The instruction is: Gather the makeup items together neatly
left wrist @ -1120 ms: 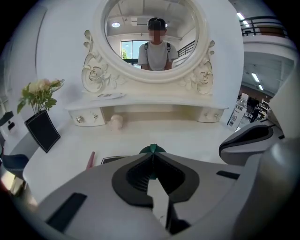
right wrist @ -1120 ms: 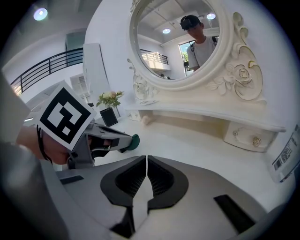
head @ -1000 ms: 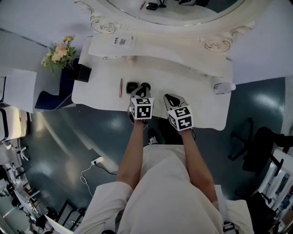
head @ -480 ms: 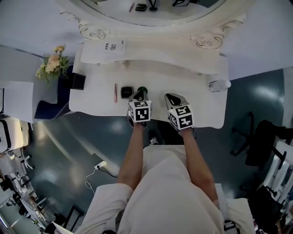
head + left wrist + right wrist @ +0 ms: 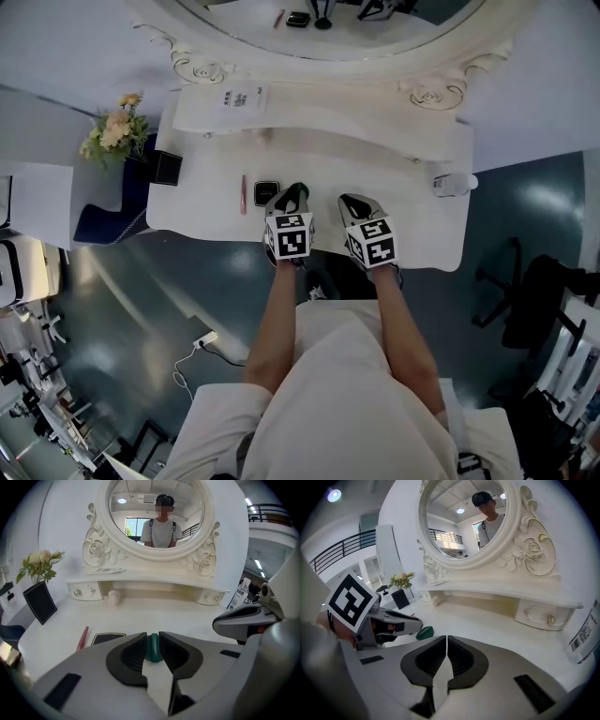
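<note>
Towards the left end of the dressing table [image 5: 412, 234], close to its front edge, a pink pencil [image 5: 243, 194] lies with a black compact [image 5: 267, 192] just beside it on the right. Next comes a green tube [image 5: 424, 632], lying on the surface at the tip of the left gripper [image 5: 152, 639]. That gripper's jaws are opening, the tube between them but seemingly no longer pinched. This looks like the set-down step, adding the tube to the row. The right gripper [image 5: 446, 641] hovers over the front edge near the middle, jaws pressed together on nothing. A bottle [image 5: 453, 183] stands well apart at the right edge. The next move probably calls for drawing the left gripper straight back without nudging the tube out of line.
</note>
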Demonstrator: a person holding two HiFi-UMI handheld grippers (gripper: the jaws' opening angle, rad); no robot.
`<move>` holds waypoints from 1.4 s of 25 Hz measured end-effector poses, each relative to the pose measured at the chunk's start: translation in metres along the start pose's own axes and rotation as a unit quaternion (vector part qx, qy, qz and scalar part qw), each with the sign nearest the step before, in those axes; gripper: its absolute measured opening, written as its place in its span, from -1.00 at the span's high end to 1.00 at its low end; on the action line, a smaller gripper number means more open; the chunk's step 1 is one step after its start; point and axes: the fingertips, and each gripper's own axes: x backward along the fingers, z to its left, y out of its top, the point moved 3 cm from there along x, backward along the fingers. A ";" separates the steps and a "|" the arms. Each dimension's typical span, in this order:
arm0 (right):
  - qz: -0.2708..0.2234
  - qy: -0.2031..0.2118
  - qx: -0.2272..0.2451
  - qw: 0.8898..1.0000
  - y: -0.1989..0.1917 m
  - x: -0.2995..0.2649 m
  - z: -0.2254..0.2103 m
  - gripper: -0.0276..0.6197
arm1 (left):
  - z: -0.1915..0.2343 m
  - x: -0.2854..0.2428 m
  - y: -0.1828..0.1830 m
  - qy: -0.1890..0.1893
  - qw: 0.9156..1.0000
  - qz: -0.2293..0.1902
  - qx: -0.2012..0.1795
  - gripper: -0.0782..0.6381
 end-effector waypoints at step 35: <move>0.041 0.038 0.018 0.998 0.032 -0.064 -0.018 0.77 | 0.128 -0.064 0.087 0.055 0.998 -0.006 -0.016 0.15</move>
